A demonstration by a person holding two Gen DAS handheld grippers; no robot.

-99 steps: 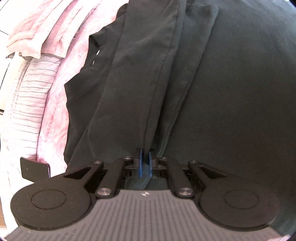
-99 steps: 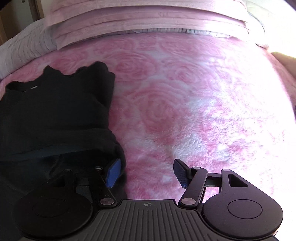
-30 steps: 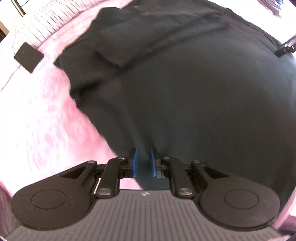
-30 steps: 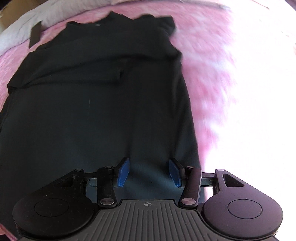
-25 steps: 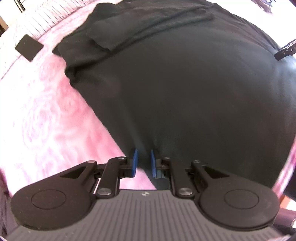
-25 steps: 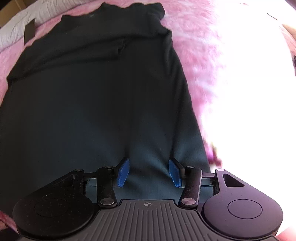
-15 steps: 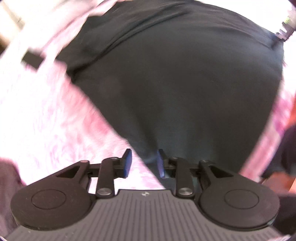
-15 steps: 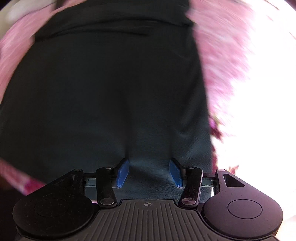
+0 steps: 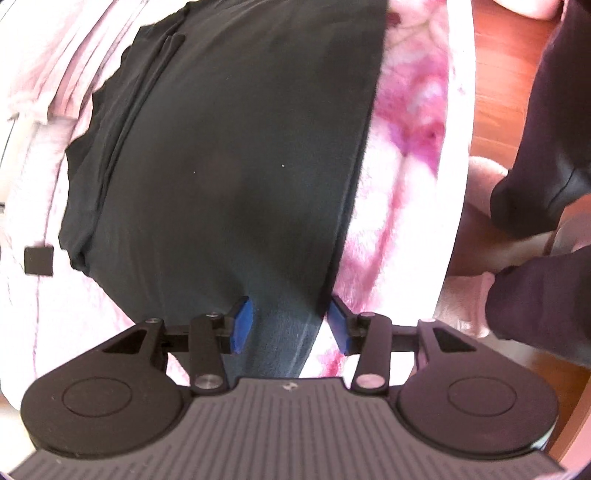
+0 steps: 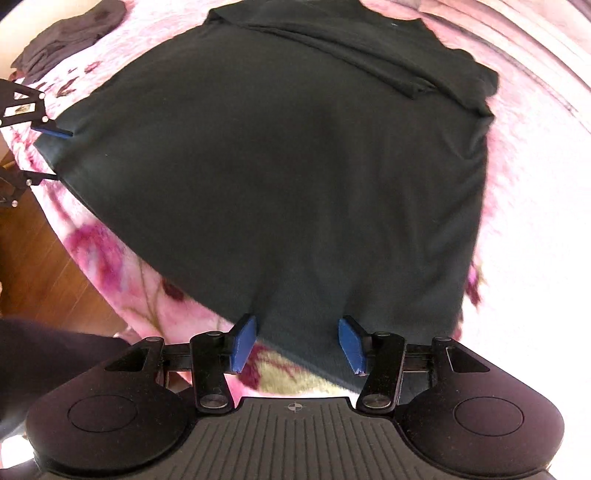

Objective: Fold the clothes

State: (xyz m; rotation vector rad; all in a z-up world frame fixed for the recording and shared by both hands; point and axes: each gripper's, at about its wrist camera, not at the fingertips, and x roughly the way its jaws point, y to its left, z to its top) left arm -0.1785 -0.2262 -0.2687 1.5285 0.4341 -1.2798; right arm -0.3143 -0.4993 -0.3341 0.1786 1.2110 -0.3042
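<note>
A black knit garment (image 10: 280, 173) lies spread flat on a bed covered by a fluffy pink blanket with a rose pattern (image 9: 406, 155). In the right wrist view the garment fills the middle of the picture, its folded-in upper part with a sleeve toward one o'clock and its hem running from nine o'clock down to six o'clock.

The left gripper (image 9: 288, 325) points steeply down at the hem near the bed's edge. Its jaws are opening, and a strip of the black cloth lies between the blue pads (image 9: 242, 325) without being pinched; the right pad stands at the cloth's edge, over pink blanket. In the right wrist view this gripper appears at nine o'clock, at the garment's corner.

The right gripper (image 10: 297, 341) is released: its blue pads (image 10: 352, 345) stand wide apart with the hem edge lying loose between them, untouched by either as far as can be seen.

In the left wrist view a small black square (image 9: 38, 260) rests on the blanket at nine o'clock, just beside the garment. A dark crumpled garment (image 10: 70, 33) lies at eleven o'clock in the right wrist view, well apart from the black one. Reddish wooden floor (image 9: 495, 96) shows beyond the bed's edge, with the person's dark sleeve (image 9: 543, 291) at three o'clock.
</note>
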